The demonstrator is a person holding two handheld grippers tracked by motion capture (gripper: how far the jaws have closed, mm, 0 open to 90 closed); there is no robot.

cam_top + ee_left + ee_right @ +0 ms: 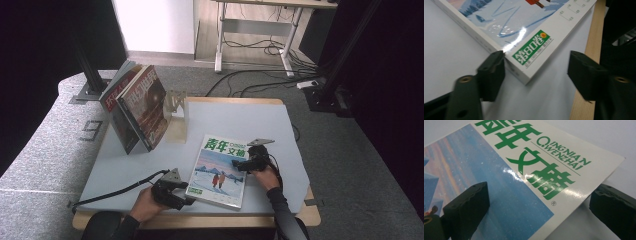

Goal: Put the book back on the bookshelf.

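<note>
1. The magazine (220, 170) lies flat near the desk's (125, 165) front edge, right of centre.
2. The left claw (187, 196) straddles its near-left corner, one jaw touching the spine, the other apart: not gripping.
3. The right claw (239, 164) stands wide astride the magazine's right edge.

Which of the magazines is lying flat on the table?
The magazine with the green title and snowy blue cover, flat between the two grippers. The two red-covered magazines stand leaning against the stand at the table's far left.
</note>
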